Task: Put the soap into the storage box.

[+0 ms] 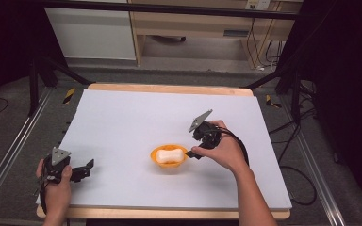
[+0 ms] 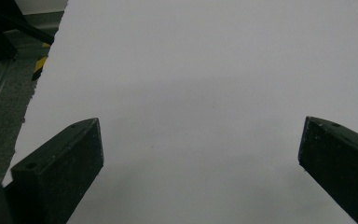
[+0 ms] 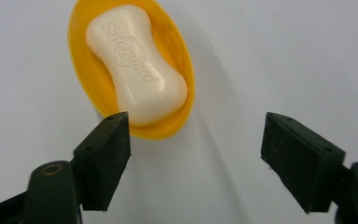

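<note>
A white bar of soap (image 1: 168, 154) lies in a shallow yellow dish (image 1: 156, 159) near the middle of the white table (image 1: 122, 122). In the right gripper view the soap (image 3: 135, 65) rests lengthwise in the dish (image 3: 81, 70), with raised lettering on its top face, and the dish sits flat on the table. The right gripper (image 1: 192, 153) is just beside the dish on its right, held in the person's right hand (image 1: 221, 150); its jaws stand apart with nothing between them, one jaw tip close to the dish's rim. The left gripper (image 1: 86, 170) is well apart from the dish, near the table's left front corner, held in the left hand (image 1: 56, 186). Its jaws are spread wide over bare table, holding nothing.
</note>
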